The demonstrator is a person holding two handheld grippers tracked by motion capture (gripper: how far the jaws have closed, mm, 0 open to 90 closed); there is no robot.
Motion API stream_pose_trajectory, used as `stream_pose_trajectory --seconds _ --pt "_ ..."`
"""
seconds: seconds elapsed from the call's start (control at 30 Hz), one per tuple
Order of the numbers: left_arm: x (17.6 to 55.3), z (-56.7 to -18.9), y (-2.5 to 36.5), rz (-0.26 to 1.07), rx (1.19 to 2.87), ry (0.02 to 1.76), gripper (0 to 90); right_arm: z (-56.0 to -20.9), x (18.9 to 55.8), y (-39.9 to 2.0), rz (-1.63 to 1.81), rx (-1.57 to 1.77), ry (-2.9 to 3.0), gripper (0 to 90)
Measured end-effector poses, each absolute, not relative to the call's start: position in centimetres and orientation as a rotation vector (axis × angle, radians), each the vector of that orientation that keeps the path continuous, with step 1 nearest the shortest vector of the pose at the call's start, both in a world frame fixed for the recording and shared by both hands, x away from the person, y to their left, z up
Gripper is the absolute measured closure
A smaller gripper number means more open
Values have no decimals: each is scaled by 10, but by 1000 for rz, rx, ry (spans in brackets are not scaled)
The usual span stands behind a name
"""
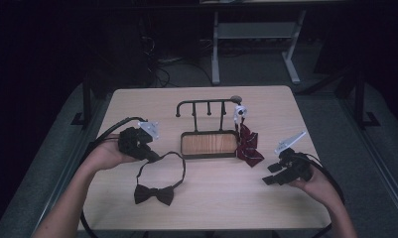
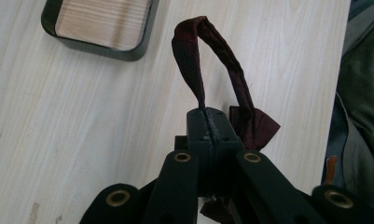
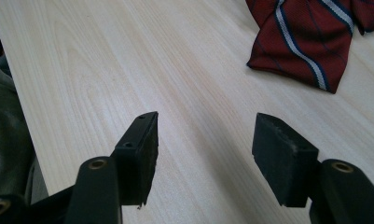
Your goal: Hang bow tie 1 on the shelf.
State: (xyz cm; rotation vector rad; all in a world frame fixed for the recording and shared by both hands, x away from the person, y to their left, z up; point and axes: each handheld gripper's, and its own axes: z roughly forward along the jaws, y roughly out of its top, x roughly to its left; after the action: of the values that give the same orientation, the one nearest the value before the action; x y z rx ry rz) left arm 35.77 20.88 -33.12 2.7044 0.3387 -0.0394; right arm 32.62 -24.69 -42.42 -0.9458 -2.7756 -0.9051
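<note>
The left gripper [image 1: 146, 151] had its jaws clamped tight on the neck strap [image 2: 208, 56] of the dark bow tie [image 1: 154, 194], and in the left gripper view that strap rose straight out from between the closed jaws, looped up and over ahead of them, and dropped back down just to their right. The bow itself [image 2: 255, 126] sat right beside the jaw tips, tucked against their right side in that view. From the high view the strap ran from the jaws in an open loop, and the bow lay on the counter [image 1: 211, 208] below and a little to the right of the gripper.

Ahead of the left jaws and off to their left sat the dark tray with the wooden floor [image 2: 96, 46], apart from the strap. In the high view a black hook rack [image 1: 206, 106] rose from behind that tray.

Over on the other side, the right gripper [image 3: 203, 140] held its jaws wide apart with only bare counter between them, gripping nothing. The red striped bow tie [image 3: 306, 42] lay ahead of those jaws and to their right, well clear of the tips. In the high view it hung from the right end of the rack down to the counter, just beside the tray.
</note>
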Motion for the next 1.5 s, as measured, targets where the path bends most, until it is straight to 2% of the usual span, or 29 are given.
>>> stream_pose_trajectory --seconds 1.5 --pt "366 -277 200 -14 2674 268 899 -423 322 -252 -922 -940 -2783 407"
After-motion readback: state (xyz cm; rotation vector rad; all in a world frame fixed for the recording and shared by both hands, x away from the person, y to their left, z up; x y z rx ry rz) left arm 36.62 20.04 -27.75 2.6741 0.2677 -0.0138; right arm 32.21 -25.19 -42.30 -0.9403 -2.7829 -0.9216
